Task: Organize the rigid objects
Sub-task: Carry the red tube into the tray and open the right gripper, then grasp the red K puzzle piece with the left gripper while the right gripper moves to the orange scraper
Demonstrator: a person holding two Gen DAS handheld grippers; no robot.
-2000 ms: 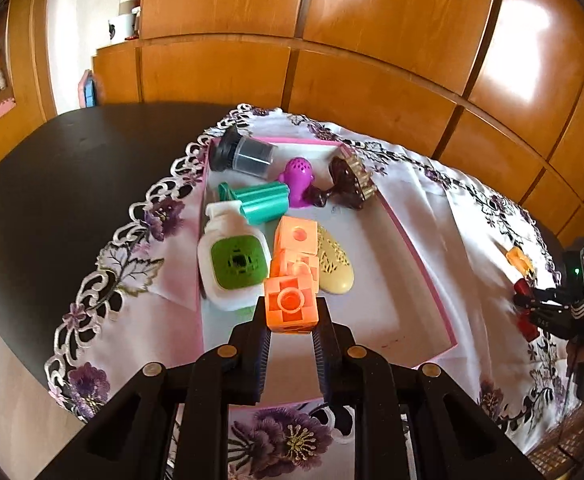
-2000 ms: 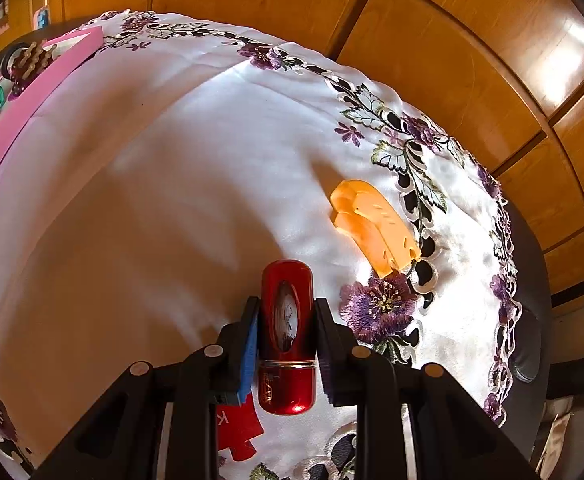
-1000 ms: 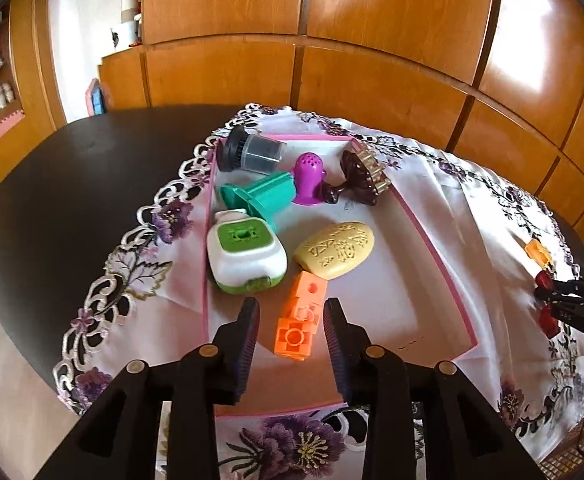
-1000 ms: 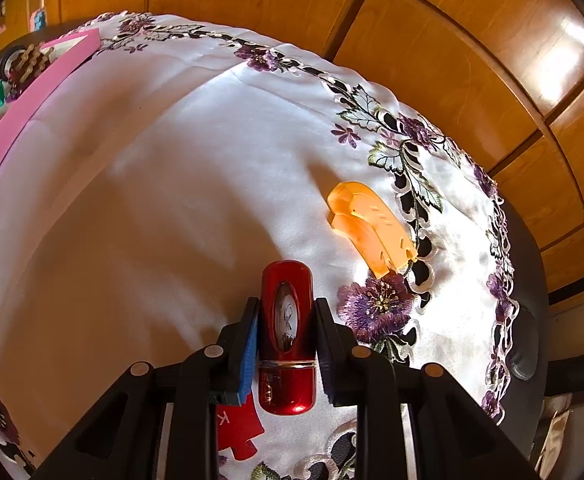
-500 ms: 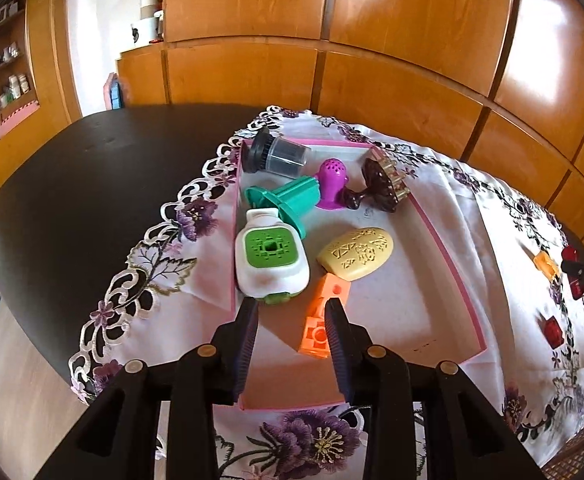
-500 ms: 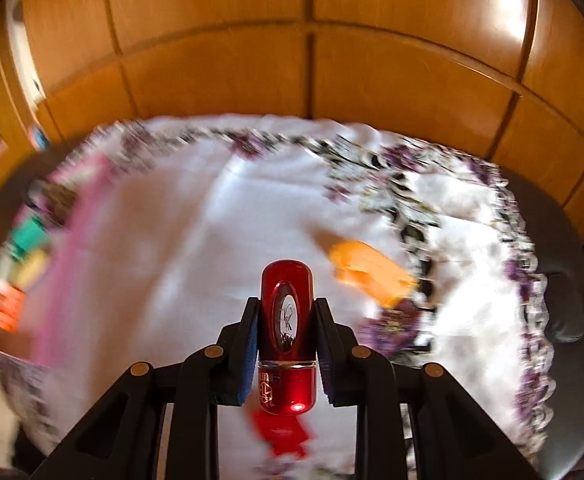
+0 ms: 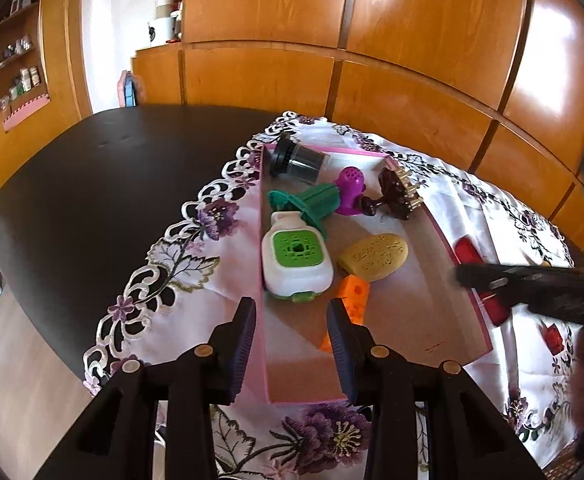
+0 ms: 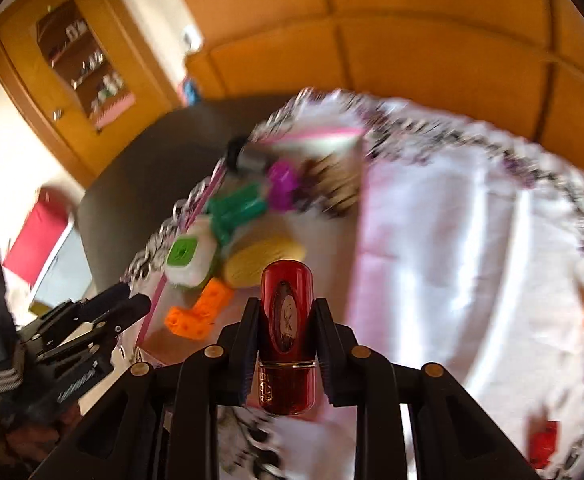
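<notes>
Red bottle (image 8: 287, 332) now beside tray (image 8: 358, 184)

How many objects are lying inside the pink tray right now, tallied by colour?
In the pink tray:
Black and clear jar: 1
Teal piece: 1
Purple piece: 1
Dark brown brush: 1
White and green bottle: 1
Yellow oval: 1
Orange blocks: 1
Total: 7

Pink-rimmed shallow tray (image 7: 444, 240): one
Orange plastic building blocks (image 7: 352, 292): one joined piece
Glossy red capsule-shaped cases (image 8: 287, 320): one
White-and-green plastic dispensers (image 7: 296, 264): one
Yellow oval soap bars (image 7: 376, 256): one
</notes>
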